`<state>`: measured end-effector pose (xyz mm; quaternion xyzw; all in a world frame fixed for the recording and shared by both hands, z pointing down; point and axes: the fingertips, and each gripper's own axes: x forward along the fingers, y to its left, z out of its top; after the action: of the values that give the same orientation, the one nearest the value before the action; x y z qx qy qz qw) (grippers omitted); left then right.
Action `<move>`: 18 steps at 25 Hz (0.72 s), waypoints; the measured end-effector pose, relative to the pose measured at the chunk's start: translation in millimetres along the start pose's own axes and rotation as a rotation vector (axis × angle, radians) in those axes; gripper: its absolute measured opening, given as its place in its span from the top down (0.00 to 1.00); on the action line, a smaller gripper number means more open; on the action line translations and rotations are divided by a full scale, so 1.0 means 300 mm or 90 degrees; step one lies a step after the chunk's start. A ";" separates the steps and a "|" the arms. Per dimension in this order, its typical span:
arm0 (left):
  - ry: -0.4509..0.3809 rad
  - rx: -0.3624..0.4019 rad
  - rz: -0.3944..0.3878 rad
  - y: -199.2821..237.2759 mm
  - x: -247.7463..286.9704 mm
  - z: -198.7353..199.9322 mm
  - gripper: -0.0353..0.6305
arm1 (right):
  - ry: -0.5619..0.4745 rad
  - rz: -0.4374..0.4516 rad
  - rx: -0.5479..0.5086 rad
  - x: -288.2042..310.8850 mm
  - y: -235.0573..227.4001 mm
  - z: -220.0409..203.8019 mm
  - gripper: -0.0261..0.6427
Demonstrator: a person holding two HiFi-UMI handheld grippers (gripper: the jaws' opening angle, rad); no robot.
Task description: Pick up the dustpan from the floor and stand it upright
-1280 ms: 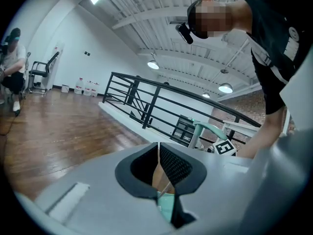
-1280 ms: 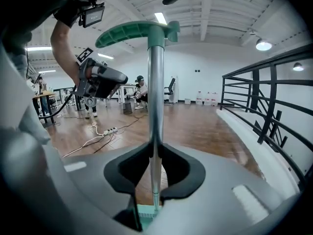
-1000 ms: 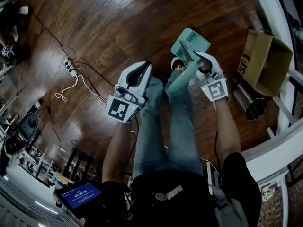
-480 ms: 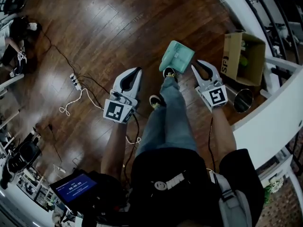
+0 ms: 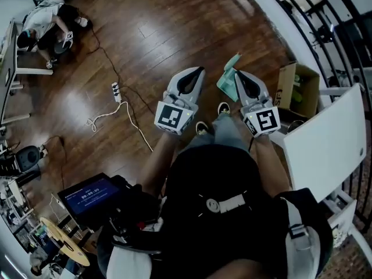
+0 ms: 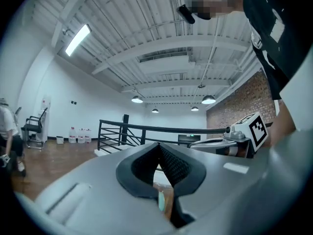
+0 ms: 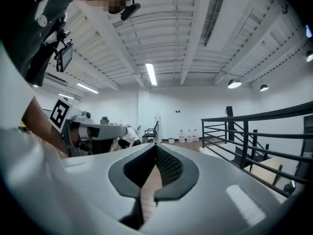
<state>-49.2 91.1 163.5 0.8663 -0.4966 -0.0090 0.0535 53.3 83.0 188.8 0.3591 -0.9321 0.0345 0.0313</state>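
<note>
The teal dustpan [image 5: 228,81] stands on the wooden floor by the person's shoe, partly hidden behind my right gripper [image 5: 236,72]. Both grippers are held high and level, well above the dustpan and apart from it. The right jaws have just closed with nothing between them, and they meet tip to tip in the right gripper view [image 7: 155,146]. My left gripper [image 5: 199,70] has also just closed the last bit on nothing [image 6: 157,146]. A thin teal sliver of the dustpan [image 6: 160,199] shows below the left jaws.
An open cardboard box [image 5: 296,89] sits on the floor to the right. A white panel [image 5: 328,141] and a black railing [image 5: 325,16] bound the right side. A power strip with a white cable [image 5: 115,92] lies at the left. A person crouches at the far left [image 5: 43,19].
The right gripper let go of the dustpan handle and then shut. Both grippers rose as the person straightened up. The dustpan stays standing on the floor.
</note>
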 end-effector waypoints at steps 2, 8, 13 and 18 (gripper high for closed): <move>-0.005 0.011 0.008 -0.010 -0.038 0.014 0.92 | -0.013 0.043 0.012 0.036 0.109 0.030 0.96; -0.020 -0.015 0.059 -0.066 -0.198 -0.012 0.92 | -0.019 0.126 0.003 0.002 0.294 0.088 0.96; -0.024 -0.008 0.094 -0.080 -0.182 0.000 0.92 | -0.023 0.157 0.017 0.015 0.253 0.099 0.96; -0.017 -0.006 0.085 -0.098 -0.183 -0.003 0.92 | -0.022 0.157 0.018 0.024 0.255 0.094 0.96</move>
<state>-51.8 153.3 159.3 0.8306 -0.5542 -0.0190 0.0512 -4.5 132.4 158.2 0.2423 -0.9691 0.0454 0.0059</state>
